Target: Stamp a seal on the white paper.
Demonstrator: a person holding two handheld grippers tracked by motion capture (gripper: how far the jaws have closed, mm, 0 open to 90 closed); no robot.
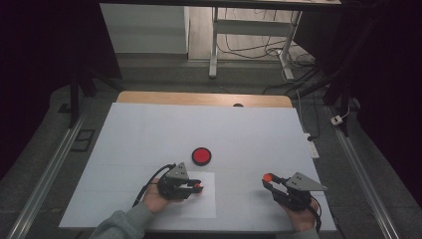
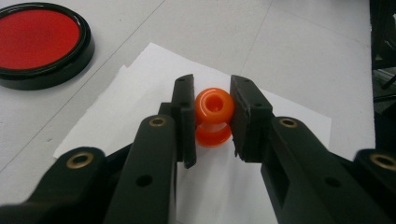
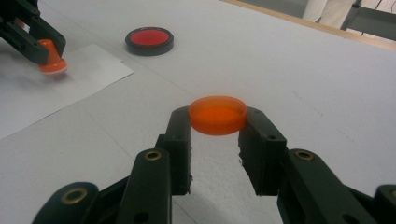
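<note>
Evidently this is a stamping job caught partway. Taking the sheet of white paper [image 1: 198, 195] as the landmark, the left gripper [image 1: 195, 186] sits over its near-left part, its jaws closed on the neck of a small orange stamp [image 2: 213, 116], a knobbed handle with a flared base. In the right gripper view that base looks to be resting on or just above the paper, close to the sheet's edge; whether it actually presses down I cannot tell. In the left gripper view, the paper around the stamp appears blank, with no print to be seen, though part of it is hidden by the jaws.

Beyond the paper's far edge, just off it, lies the red ink pad [image 1: 201, 156] in its black round case, open and facing up. Well to the right of the paper, the right gripper [image 1: 269, 179] holds a flat orange lid [image 3: 217, 115] pinched across its rim, lifted clear of the bench [image 1: 149, 134].

So, by my reading, the cap is already off. What seems left is making a clear mark on the paper, then bringing the lid back and closing things up.
</note>
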